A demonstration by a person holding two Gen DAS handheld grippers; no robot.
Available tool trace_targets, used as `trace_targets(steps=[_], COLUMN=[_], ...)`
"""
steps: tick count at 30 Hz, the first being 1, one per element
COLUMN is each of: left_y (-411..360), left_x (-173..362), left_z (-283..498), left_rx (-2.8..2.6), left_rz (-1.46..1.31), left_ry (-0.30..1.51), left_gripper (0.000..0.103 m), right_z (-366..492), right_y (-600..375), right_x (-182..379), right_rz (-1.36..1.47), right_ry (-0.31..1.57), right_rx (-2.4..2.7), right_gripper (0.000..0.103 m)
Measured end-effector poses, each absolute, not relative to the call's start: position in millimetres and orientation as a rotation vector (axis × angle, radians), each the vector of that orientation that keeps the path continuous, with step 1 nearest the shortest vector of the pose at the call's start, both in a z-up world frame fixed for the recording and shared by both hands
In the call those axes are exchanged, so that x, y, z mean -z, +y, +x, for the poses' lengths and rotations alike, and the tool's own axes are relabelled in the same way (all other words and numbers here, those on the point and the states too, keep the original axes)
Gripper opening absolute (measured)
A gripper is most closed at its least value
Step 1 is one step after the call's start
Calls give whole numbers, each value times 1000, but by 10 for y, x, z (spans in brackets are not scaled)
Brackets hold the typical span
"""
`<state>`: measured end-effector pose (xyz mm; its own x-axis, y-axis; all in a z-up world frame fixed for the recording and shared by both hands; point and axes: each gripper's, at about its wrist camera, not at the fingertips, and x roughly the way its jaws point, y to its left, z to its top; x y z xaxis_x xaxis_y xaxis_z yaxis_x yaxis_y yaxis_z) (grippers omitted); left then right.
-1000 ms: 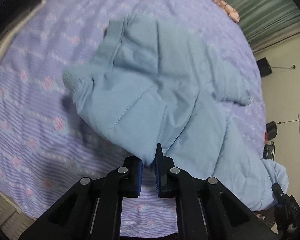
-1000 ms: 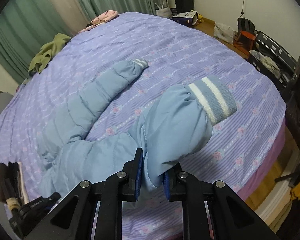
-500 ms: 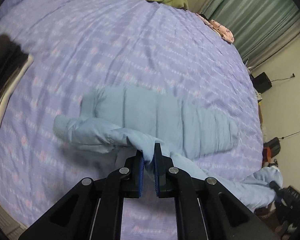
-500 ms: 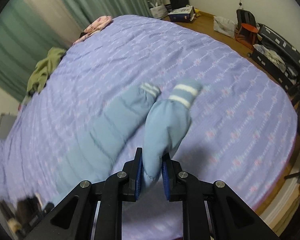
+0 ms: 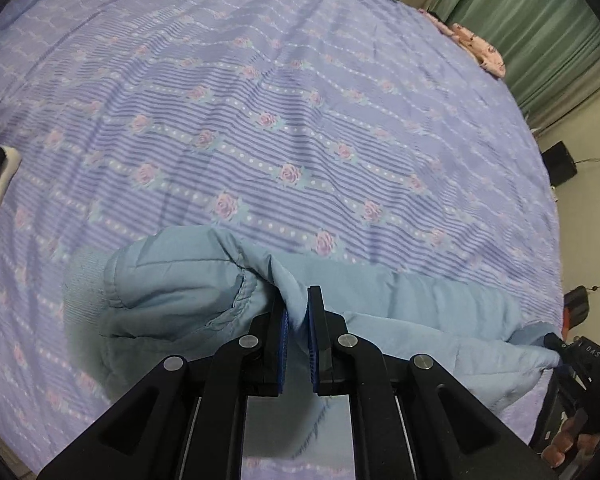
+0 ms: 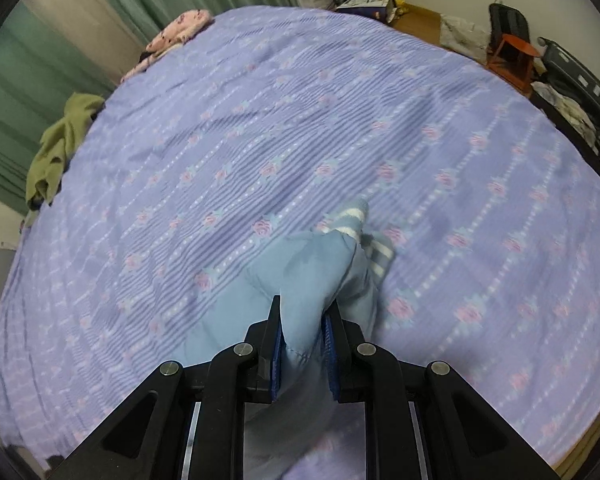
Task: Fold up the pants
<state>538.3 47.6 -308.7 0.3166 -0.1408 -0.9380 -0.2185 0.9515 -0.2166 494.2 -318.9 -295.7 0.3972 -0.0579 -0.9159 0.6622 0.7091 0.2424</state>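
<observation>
Light blue quilted pants [image 5: 420,312] lie on a purple flowered bedspread [image 5: 280,120]. My left gripper [image 5: 298,312] is shut on a fold of the pants near the ribbed waistband [image 5: 82,284]. My right gripper [image 6: 302,320] is shut on the leg fabric of the pants [image 6: 312,272]; the two white-striped cuffs [image 6: 356,220] lie together just beyond it. In the left wrist view the right gripper's body [image 5: 584,360] shows at the far right, at the pants' leg end.
An olive green garment [image 6: 60,140] and a pink patterned one [image 6: 176,32] lie at the bed's far edge by green curtains [image 6: 60,32]. Bags, boxes and an orange stool [image 6: 512,56] stand on the floor to the right.
Both grippers have moved the pants toward the near edge of the bed. One leg now lies over the other with the cuffs together, and the pants lie lower and flatter.
</observation>
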Motion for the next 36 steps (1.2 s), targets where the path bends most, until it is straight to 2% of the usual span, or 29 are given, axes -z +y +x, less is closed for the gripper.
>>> trace_targets(steps=[3, 8, 10, 11, 12, 13, 14, 17, 23, 28, 36], left_y=[435, 389, 347, 320, 303, 285, 264, 250, 607, 1003, 1698], left_x=[3187, 3252, 3209, 3141, 3061, 2948, 2765, 2368, 2074, 2319, 2921], left_z=[5491, 5622, 5661, 5671, 5666, 5650, 5601, 5450, 5109, 4728, 4690], left_rx=[-58, -49, -38, -27, -20, -16, -13, 25, 70, 48, 58], left_rz=[-297, -218, -162, -130, -108, -78, -35, 53, 94, 102, -205], left_ry=[1271, 1309, 1317, 1304, 1279, 1235, 1156, 1019, 959, 1025, 1172], left_gripper=[10, 14, 18, 26, 46, 60, 79, 81, 83, 83, 80], right_z=[5057, 5272, 5312, 5303, 5290, 5260, 5208, 5004, 4498, 4144, 3992], right_y=[-3195, -3203, -3190, -3181, -3176, -3170, -3162, -3109, -2822, -2342, -1537], right_x=[3026, 2993, 2907, 2809, 2738, 2634, 2515, 2201, 1977, 2292, 3006], right_rz=[639, 559, 523, 499, 483, 460, 436, 393, 299, 260, 319], right_ry=[1076, 1046, 1014, 974, 949, 918, 884, 809, 833, 968, 1193], right_rx=[490, 459, 441, 429, 427, 429, 437, 439, 358, 248, 41], right_gripper=[24, 56, 65, 67, 68, 73, 78, 80, 82, 82, 82])
